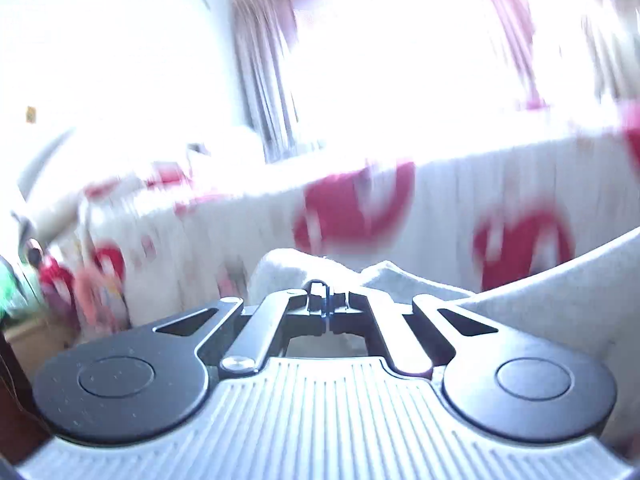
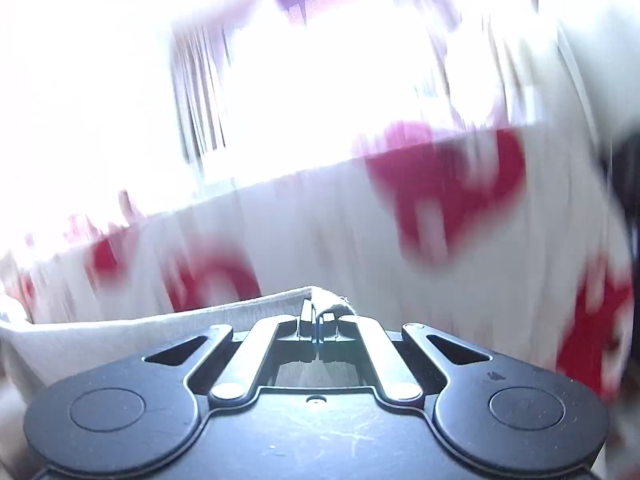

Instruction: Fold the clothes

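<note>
Left gripper (image 1: 329,305): jaws closed together, pinching a fold of white cloth (image 1: 520,292).
Right gripper (image 2: 320,322): jaws closed, clamping the cloth's edge.

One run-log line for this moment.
left gripper: shut on white garment | right gripper: shut on white garment | background: red-patterned bedspread, blurred

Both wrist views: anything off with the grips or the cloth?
Nothing stands out. The left gripper and right gripper each pinch an edge of the white garment. The background is motion-blurred, so finer detail is unreadable.

Harsh backlight from the window (image 1: 400,60) blows out both views; motion blur smears everything, fisheye edges bend.
</note>
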`<state>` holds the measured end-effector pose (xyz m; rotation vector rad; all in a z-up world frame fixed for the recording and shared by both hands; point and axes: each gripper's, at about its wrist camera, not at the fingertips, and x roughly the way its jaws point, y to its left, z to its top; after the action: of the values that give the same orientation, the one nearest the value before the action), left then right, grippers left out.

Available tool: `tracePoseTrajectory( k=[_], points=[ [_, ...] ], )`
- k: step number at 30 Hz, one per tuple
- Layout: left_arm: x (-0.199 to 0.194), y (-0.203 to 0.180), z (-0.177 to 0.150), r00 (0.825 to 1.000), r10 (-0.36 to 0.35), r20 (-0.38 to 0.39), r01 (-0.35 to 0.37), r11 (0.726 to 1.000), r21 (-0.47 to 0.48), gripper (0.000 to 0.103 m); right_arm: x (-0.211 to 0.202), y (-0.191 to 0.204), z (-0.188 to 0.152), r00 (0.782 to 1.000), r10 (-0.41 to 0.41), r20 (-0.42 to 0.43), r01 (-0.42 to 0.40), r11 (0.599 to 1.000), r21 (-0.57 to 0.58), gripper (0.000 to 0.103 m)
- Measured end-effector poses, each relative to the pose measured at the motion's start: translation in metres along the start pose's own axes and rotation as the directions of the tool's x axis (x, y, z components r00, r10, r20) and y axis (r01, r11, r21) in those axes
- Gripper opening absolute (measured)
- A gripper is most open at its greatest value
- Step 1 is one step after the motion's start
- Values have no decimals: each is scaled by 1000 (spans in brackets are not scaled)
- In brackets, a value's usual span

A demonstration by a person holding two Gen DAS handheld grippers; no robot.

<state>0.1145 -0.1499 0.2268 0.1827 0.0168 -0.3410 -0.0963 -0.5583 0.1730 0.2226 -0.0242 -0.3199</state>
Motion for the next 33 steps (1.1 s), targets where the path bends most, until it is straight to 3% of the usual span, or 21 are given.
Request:
tracePoseTrajectory(
  k=[3,6,10,12,14,16,18,20,22,24,27,29,31,33],
  points=[
    [-65,21,20,991,-1,131,3,1000,-17,1,-57,20,36,991,54,124,-49,998,-43,2],
    [-103,38,-17,997,-37,65,42,996,-72,1,-105,22,31,986,113,126,-109,993,-37,2],
    [-153,59,-66,996,-92,-22,88,985,-149,1,-131,10,-39,986,141,-87,-140,990,14,2],
    [-152,54,-122,977,-111,-180,77,980,-184,1,-134,-2,-94,966,104,-237,-99,995,32,1],
    [-145,45,-183,931,-133,-339,66,977,-204,1,-133,-19,-150,931,72,-358,-43,995,89,1],
    [-132,30,-241,864,-132,-486,44,981,-189,1,-128,-33,-202,885,19,-465,41,992,118,1],
    [-129,16,-290,797,-124,-591,29,985,-167,1,-115,-42,-245,821,-47,-569,124,987,98,1],
    [-127,8,-314,756,-104,-647,17,990,-139,1,-110,-39,-270,756,-67,-652,171,980,99,1],
    [-128,4,-316,731,-108,-674,22,991,-135,1,-106,-38,-283,707,-71,-704,206,972,109,1],
    [-131,2,-313,724,-107,-681,34,992,-120,1,-105,-38,-283,693,-88,-716,223,970,97,1],
    [-136,6,-307,717,-109,-689,45,993,-111,1,-112,-38,-278,690,-89,-718,210,974,81,1],
    [-141,7,-307,685,-135,-716,53,989,-136,1,-114,-33,-279,669,-112,-735,184,983,18,1],
    [-143,4,-315,625,-171,-762,73,984,-161,1,-112,-32,-284,626,-151,-765,178,983,-49,3],
    [-141,4,-328,549,-194,-813,79,980,-180,2,-118,-38,-285,587,-164,-793,202,978,-52,4]
  ],
)
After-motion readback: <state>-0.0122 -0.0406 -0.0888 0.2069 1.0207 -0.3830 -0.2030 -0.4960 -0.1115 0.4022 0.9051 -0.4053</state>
